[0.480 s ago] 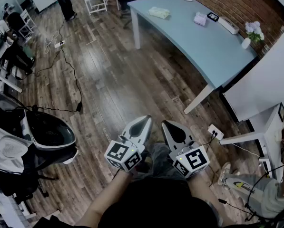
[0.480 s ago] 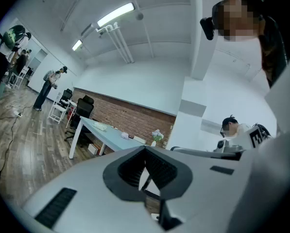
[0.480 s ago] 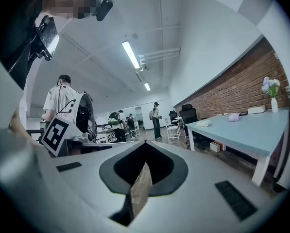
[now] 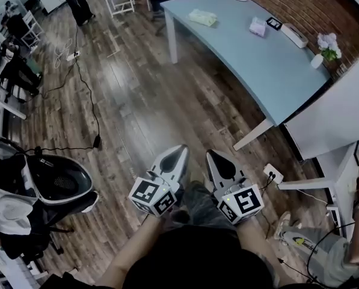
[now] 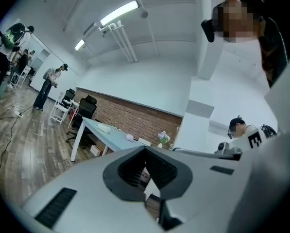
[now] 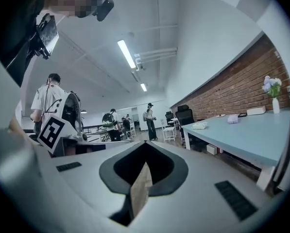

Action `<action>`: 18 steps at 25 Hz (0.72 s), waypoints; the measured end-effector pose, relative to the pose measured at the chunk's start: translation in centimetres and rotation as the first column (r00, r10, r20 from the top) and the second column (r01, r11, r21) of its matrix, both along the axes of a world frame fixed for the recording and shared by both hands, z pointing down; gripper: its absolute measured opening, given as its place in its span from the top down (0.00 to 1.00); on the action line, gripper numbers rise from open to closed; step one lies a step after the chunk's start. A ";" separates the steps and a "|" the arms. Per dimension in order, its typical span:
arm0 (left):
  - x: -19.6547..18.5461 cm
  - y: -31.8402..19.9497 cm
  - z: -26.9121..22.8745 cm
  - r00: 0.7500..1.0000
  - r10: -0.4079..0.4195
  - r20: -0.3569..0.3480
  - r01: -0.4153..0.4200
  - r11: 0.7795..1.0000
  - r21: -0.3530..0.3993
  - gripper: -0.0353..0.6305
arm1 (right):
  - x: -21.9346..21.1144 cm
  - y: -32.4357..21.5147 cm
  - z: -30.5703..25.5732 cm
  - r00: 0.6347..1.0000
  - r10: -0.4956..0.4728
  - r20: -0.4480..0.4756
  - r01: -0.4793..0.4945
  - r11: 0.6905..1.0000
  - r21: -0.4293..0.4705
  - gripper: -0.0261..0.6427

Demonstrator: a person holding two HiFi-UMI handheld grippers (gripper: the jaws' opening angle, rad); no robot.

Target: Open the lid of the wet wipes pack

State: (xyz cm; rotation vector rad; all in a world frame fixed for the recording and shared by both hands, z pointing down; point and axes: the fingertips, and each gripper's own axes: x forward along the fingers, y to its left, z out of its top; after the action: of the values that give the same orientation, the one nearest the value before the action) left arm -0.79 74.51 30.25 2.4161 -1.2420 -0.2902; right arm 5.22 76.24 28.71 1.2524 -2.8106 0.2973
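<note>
**Head view:** You hold both grippers close to your body, over the floor. The left gripper and the right gripper both point ahead. The jaws of each one are together with nothing in them. The counter is far ahead and off to your right. A pale pack lies near its far left end. I think this is the wipes pack, but it is too small to be sure. Your right gripper is on the nearer side.

**Left gripper view:** The jaws meet at the tip and hold nothing. The counter shows far past them, a bit to the left, with the pack on it.

**Right gripper view:** The jaws are pressed together and empty. The counter is off to their right, and the pack sits far away on it. I think you need to walk up to it first.
</note>
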 end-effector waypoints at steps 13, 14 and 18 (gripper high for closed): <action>1.7 -12.5 -0.7 0.999 -0.021 0.025 0.021 1.000 -0.009 0.93 | 1.0 -13.1 0.0 1.000 -0.021 -0.005 0.021 0.999 -0.035 0.94; 1.9 -13.2 -0.6 0.999 -0.025 0.025 0.026 1.000 -0.012 0.93 | 1.0 -13.9 0.0 1.000 -0.030 -0.004 0.030 0.999 -0.035 0.94; 2.3 -15.8 -0.3 0.998 -0.053 0.017 0.053 0.998 -0.019 0.93 | 1.6 -16.7 0.1 0.998 -0.054 0.007 0.055 0.998 -0.029 0.94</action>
State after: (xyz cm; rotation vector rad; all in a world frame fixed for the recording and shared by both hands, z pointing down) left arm 1.55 58.67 29.98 2.3764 -1.3113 -0.2725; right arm 6.85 59.59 28.80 1.1691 -2.8294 0.3386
